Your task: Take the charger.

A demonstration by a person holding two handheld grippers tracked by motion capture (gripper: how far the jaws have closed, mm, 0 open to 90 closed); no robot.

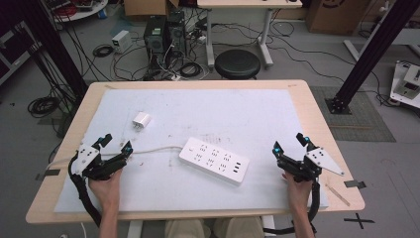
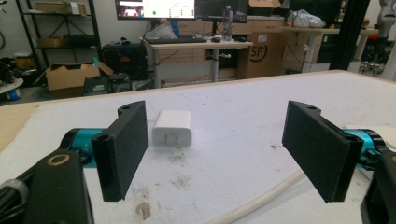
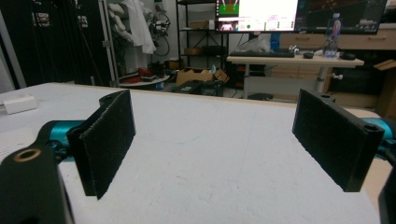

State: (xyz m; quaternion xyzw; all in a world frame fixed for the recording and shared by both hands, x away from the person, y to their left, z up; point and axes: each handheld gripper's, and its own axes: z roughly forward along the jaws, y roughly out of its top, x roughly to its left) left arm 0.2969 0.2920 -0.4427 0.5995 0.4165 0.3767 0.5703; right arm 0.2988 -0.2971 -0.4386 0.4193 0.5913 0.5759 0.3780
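Found left gripper (image 1: 117, 143) low at the table's near-left, jaws spread wide, nothing between the pads. Same for right gripper (image 1: 289, 143) at the near-right: spread wide, gripping nothing.

Located white charger (image 1: 141, 119) on the white mat (image 1: 267, 104), ahead of the left gripper and slightly toward the table's middle, near but clear of the jaws. Well apart from the right gripper, so read as a left-hand pick.

In the left gripper view, saw charger (image 2: 172, 128) beyond the fingertips, off-centre, lined up close to the left-side pad (image 2: 122, 150) rather than with the gap. Prongs faced back toward the camera, body's long axis roughly along the approach line. Judged a small sideways shift needed to centre the gap on the body before going forward, else that pad would likely nudge it away.

Located power strip (image 1: 214, 159) mid-table between the two grippers, long axis slanting from far-left to near-right in the high view. Traced its cable (image 1: 153, 148) from the far-left end toward the left gripper, passing just beside the inner jaw; seen again under the right-side pad (image 2: 261, 198). Flagged as a snag risk on the way forward.

Strip's near-right end closer to the right gripper, apart from it: likely the hand for steadying it.
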